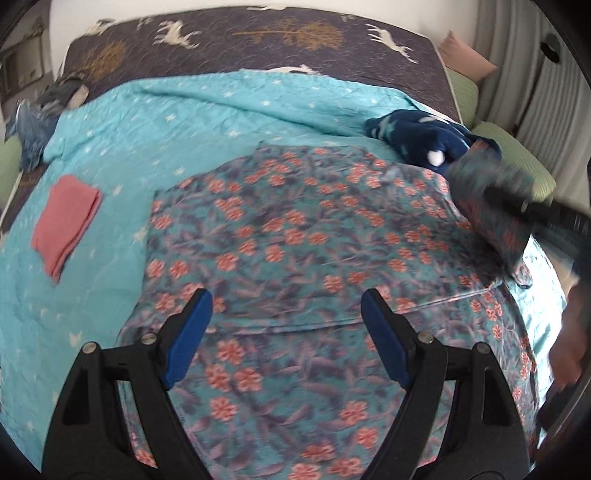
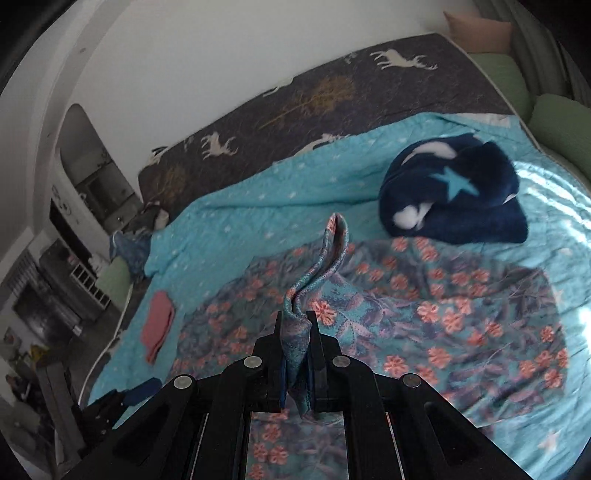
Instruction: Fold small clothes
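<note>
A teal floral cloth [image 1: 295, 236] with pink flowers lies spread on the bed. My left gripper [image 1: 286, 314] hovers just above its near part, open, with nothing between the blue pads [image 1: 188, 332]. My right gripper [image 2: 295, 321] is shut on a bunched edge of the floral cloth [image 2: 424, 306], and a strip of that fabric stands up past the fingertips. In the left wrist view the right gripper [image 1: 495, 192] shows blurred at the right, lifting the cloth's corner off the bed.
A turquoise star quilt [image 1: 166, 122] covers the bed, over a dark deer-print mattress cover [image 1: 258, 33]. A folded pink cloth [image 1: 66, 221] lies at the left. A navy star blanket [image 2: 454, 195] sits bunched at the far right. Green cushions [image 1: 513, 155] line the right edge.
</note>
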`<state>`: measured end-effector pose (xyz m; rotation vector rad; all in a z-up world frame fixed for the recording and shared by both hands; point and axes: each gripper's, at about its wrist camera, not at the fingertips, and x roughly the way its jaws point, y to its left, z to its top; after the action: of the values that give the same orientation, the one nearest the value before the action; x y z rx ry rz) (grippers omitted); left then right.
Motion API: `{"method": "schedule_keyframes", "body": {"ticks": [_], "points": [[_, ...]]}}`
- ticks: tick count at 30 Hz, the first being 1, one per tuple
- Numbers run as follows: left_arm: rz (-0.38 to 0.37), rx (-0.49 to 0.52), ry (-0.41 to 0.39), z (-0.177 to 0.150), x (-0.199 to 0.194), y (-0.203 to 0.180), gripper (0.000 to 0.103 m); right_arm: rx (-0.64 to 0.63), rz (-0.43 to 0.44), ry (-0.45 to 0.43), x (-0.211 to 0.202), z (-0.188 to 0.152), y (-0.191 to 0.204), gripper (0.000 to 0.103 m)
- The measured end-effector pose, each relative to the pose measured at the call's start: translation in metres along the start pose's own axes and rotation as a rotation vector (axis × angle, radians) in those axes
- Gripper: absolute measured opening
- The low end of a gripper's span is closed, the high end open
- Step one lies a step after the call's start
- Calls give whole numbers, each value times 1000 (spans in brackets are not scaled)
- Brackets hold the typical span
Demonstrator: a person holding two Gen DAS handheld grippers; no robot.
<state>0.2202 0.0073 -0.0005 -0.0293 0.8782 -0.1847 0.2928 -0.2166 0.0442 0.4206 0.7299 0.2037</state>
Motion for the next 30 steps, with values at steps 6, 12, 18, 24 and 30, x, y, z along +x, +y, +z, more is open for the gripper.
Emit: {"method": "schedule_keyframes", "body": {"ticks": [6,12,18,24,30], "points": [[-72,-89,35,-7,11,18,83,-111,72,267,49,-35,17,28],[-166,-118,67,-6,22,8,83,-232,93,366,25,-63,7,45],[-322,-85,175,-3,45,-31,83,-181,-86,234,-21,-62,-32,47],[-333,8,238,-9,63,-64,6,-147,-189,170,-46,-65,-63,48],[-357,-38,80,34,16,-54,3,-8,-228,158,-64,-69,-103,52]]}}
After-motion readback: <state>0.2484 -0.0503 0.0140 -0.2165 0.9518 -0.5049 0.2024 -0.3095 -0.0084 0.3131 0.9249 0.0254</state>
